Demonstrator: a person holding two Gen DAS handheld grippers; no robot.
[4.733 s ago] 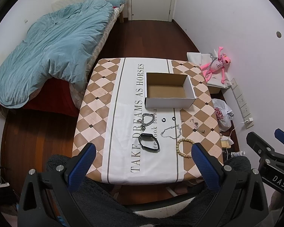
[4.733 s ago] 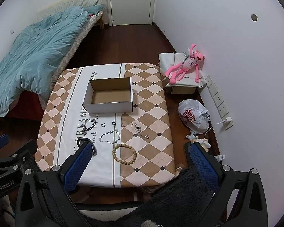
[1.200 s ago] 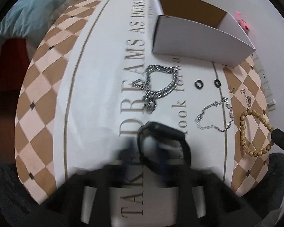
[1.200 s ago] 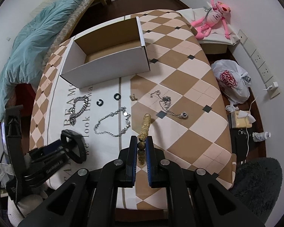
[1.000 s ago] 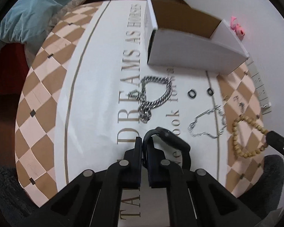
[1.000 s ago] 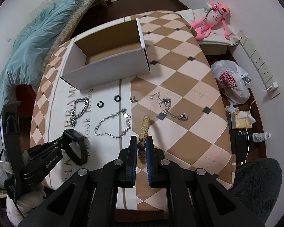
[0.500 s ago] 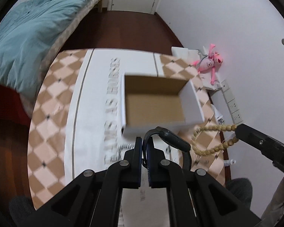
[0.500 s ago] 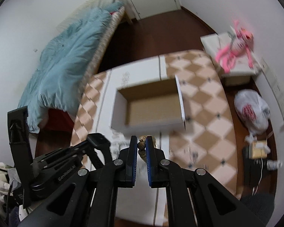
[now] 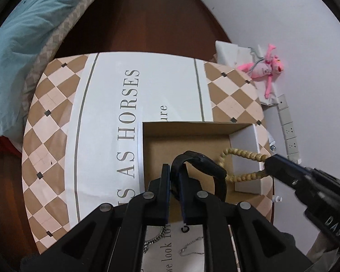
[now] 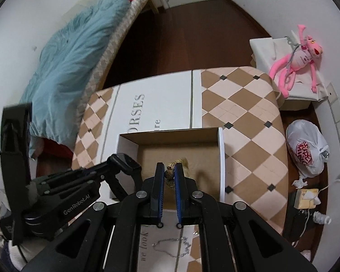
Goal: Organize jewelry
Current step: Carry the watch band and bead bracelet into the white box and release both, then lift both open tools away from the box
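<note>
Black watch band (image 9: 200, 162) is pinched in the left gripper (image 9: 175, 176), fingers narrow on the strap, loop held up over the open cardboard box (image 9: 188, 128). Wooden bead bracelet (image 9: 242, 165) is clamped in the right gripper (image 10: 169, 174), fingers narrow on the beads, hanging over the box's right part next to the band. Box sits mid-table on the checkered tablecloth (image 9: 56, 117). Near side of the box: thin silver chain (image 10: 172, 248) and a heavier link chain (image 9: 155, 242) lie flat on the cloth. Pink plush toy (image 10: 299, 56) far right, off the table
</note>
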